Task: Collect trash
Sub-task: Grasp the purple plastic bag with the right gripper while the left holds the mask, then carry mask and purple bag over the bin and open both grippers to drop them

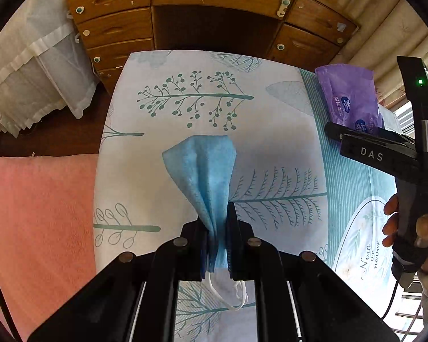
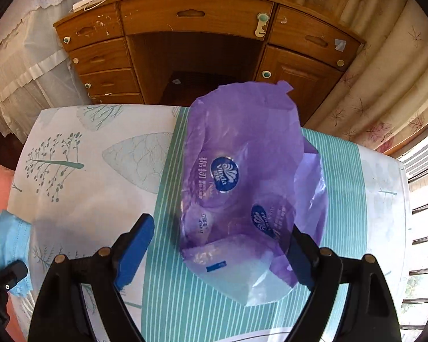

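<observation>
Step in hand: we judge one piece of trash is already picked up and the second is being lined up for a grab.
Left gripper (image 1: pixel 216 239): we see it pinching the blue face mask (image 1: pixel 202 176), its pads pressed on the bunched cloth, the white ear loop dangling below.
Right gripper (image 2: pixel 211 249): spread wide, tilted down over the purple tissue wrapper (image 2: pixel 242 154); the wrapper's near end lies between the blue pads, which do not press on it.
Landmark: the leaf-printed tablecloth (image 1: pixel 271 142).
Wrapper's place: it lies on the tablecloth's green striped band, toward the side nearest the wooden desk (image 2: pixel 197 17).
Mask's place: held up above the tablecloth's pale leafy part, well apart from the wrapper.
Wrapper's look: thin, crinkled, translucent purple film with round blue logos, torn open and empty, one corner clear.
Next move: we think the right gripper must sink and close on the film's near end; it is slippery and limp, so it needs a firm bite.
</observation>
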`<state>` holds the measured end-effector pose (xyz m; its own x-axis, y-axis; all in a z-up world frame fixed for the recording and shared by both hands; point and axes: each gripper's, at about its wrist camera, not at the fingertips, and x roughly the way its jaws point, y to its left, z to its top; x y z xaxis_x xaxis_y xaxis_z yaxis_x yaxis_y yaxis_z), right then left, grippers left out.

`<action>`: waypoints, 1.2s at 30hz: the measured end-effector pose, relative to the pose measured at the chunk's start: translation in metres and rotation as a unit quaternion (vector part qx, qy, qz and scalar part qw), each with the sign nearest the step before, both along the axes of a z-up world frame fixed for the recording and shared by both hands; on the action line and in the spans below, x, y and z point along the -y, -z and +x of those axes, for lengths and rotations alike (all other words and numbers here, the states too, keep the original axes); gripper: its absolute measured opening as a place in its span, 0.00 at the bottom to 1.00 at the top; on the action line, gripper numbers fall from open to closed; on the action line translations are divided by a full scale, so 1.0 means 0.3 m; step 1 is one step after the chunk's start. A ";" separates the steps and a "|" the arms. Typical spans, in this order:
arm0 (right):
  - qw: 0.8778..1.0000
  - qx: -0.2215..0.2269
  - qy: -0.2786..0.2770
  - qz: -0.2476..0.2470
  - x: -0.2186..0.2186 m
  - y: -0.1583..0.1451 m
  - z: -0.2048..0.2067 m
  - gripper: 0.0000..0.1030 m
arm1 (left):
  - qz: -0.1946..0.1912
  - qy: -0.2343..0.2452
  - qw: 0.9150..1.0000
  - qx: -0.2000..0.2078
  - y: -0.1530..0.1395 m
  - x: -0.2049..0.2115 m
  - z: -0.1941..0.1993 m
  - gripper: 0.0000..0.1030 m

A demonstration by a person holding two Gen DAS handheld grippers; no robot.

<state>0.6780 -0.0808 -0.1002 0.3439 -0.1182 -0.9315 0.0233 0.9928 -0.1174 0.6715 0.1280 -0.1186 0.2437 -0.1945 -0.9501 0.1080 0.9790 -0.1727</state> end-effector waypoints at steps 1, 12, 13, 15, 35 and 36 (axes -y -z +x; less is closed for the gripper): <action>1.000 -0.001 0.002 0.000 0.003 0.007 0.006 0.85 | 0.000 0.001 1.000 0.000 0.002 0.002 0.001 0.08; 0.998 -0.007 0.041 0.038 0.084 0.031 0.023 0.62 | -0.007 0.015 1.000 -0.006 0.017 0.031 -0.002 0.08; 0.998 -0.005 0.042 0.043 0.093 0.030 0.014 0.60 | -0.007 0.015 1.000 -0.007 0.017 0.035 -0.004 0.08; 0.998 0.001 0.043 0.054 0.110 0.026 -0.011 0.55 | -0.009 0.018 1.000 -0.006 0.014 0.037 -0.011 0.08; 0.980 0.032 0.052 0.192 0.194 -0.210 -0.765 0.33 | -0.014 0.046 0.997 0.053 -0.252 0.195 -0.475 0.08; 0.979 0.035 0.047 0.195 0.201 -0.231 -0.816 0.33 | -0.011 0.045 0.997 0.060 -0.273 0.207 -0.521 0.08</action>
